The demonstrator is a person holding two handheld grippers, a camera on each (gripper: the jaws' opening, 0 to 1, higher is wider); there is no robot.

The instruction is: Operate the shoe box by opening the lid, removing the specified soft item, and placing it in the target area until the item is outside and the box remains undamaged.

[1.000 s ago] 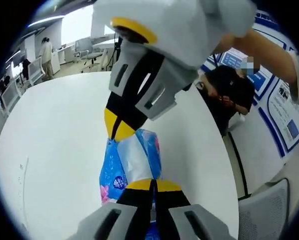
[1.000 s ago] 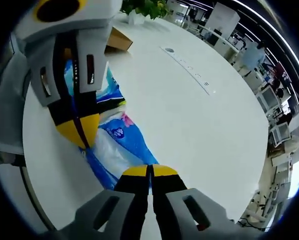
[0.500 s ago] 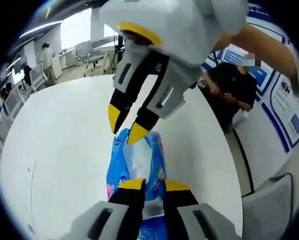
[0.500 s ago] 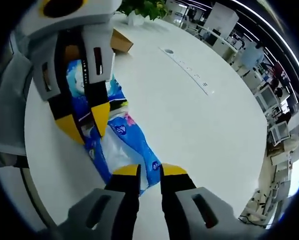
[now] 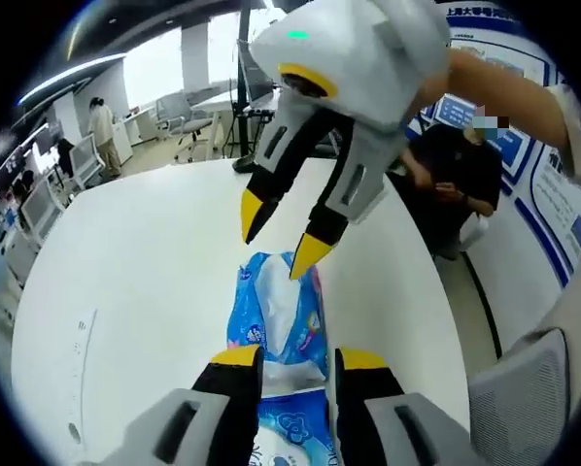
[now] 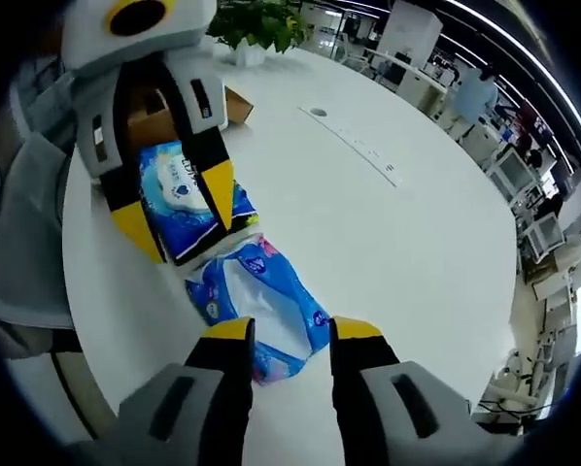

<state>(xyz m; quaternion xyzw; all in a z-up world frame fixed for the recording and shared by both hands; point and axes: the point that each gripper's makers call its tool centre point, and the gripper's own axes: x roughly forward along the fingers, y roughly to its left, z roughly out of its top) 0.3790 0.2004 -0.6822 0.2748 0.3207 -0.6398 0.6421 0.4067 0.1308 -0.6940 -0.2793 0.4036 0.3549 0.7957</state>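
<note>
In the left gripper view we see our left gripper (image 5: 291, 358) at the bottom, its yellow-tipped jaws spread apart with nothing between them — just the blue tissue pack (image 5: 278, 320) lying flat on the white tabletop (image 5: 135, 282) below the gap. A second blue pack (image 5: 290, 439) sits nearest us, under the jaws. Above the tissue pack hangs our right gripper (image 5: 281, 239), jaws parted too, one tip close over the pack's far end, holding nothing. Past the tabletop edge a seated person (image 5: 456, 175) in dark clothes is on the right, beside a wall of blue-framed posters (image 5: 553, 209), and office chairs (image 5: 179, 112) stand at the back.

In the right gripper view our right gripper (image 6: 290, 328) frames the near end of the same tissue pack (image 6: 256, 306), without touching it as far as we can tell. Just beyond it the other blue pack (image 6: 182, 194) lies between the left gripper's (image 6: 186, 223) open jaws. Behind that gripper a brown cardboard box (image 6: 154, 114) rests on the tabletop (image 6: 388, 243) — how its lid stands we cannot tell. Farther off are a cable strip (image 6: 358, 146) and a potted plant (image 6: 256, 24).
</note>
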